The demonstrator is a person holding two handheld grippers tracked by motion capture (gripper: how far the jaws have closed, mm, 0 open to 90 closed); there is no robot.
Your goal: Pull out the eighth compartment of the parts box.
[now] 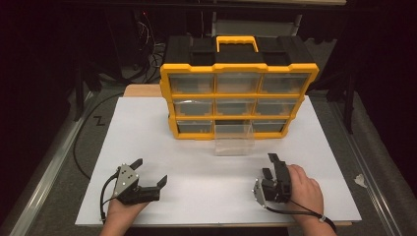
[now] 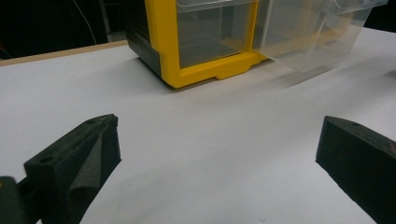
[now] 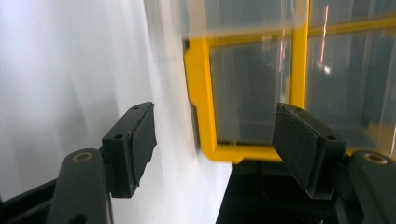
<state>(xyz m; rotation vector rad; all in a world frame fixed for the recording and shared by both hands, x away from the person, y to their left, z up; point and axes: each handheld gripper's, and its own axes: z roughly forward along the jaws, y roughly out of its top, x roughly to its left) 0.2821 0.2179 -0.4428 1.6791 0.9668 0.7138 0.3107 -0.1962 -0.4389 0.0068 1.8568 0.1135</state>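
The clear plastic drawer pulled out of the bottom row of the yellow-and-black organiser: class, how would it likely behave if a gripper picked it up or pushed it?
The clear plastic drawer looks empty, so it is probably light. Its thin, glossy walls may flex and slip between foam pads. Pushed, it would likely slide back into the yellow-and-black organiser rather than tip.

We counted one yellow-and-black organizer [image 1: 238, 83] at the upper centre of the frame, holding nine clear drawers in three rows of three. One drawer [image 1: 234, 139], bottom middle, stood pulled out. We counted two grippers, lower left [image 1: 152, 172] and lower right [image 1: 269, 165], two hands, and one white bench [image 1: 147, 128].
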